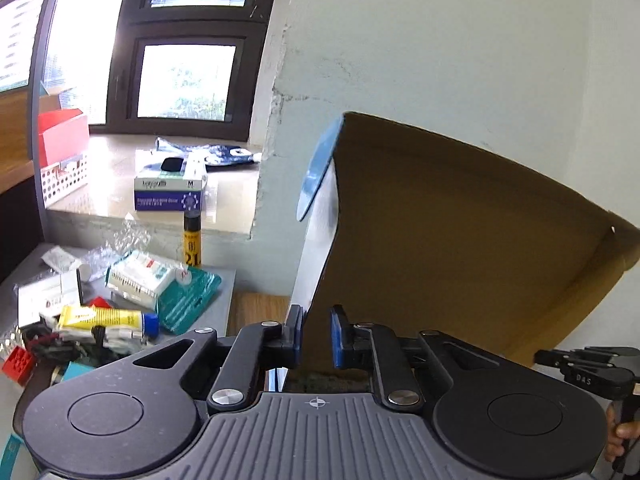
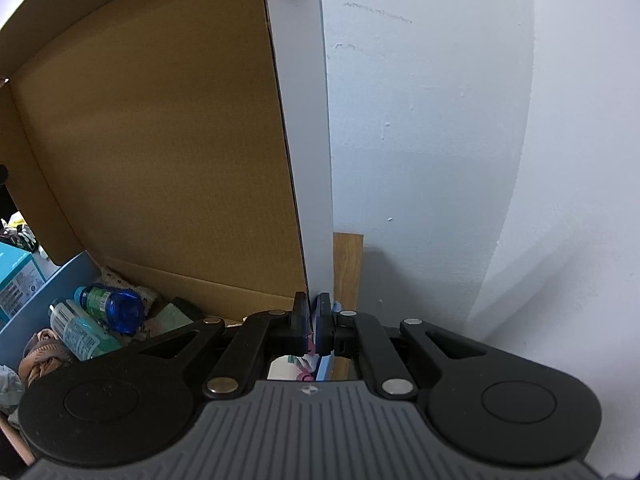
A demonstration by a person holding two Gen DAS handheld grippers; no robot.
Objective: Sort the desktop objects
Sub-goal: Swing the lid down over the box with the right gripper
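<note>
A cardboard box stands with its brown lid [image 1: 460,240] raised upright against the wall. My left gripper [image 1: 316,338] straddles the lid's left side flap with a gap between the blue pads; it is open. My right gripper [image 2: 315,322] is shut on the lid's right side flap [image 2: 308,160], white outside. Inside the box lie a blue-capped bottle [image 2: 112,306], a clear teal bottle [image 2: 78,334] and some cloth. A pile of desktop objects, with a yellow tube [image 1: 104,318] and a teal packet [image 1: 188,296], lies on the grey desk at left.
A yellow-black spray can [image 1: 192,242] stands at the desk's back. A glove box [image 1: 170,192] and a red box [image 1: 62,136] on a white basket sit on the window ledge. The pale wall [image 2: 460,140] is right behind the lid. A teal carton [image 2: 16,280] lies outside the box.
</note>
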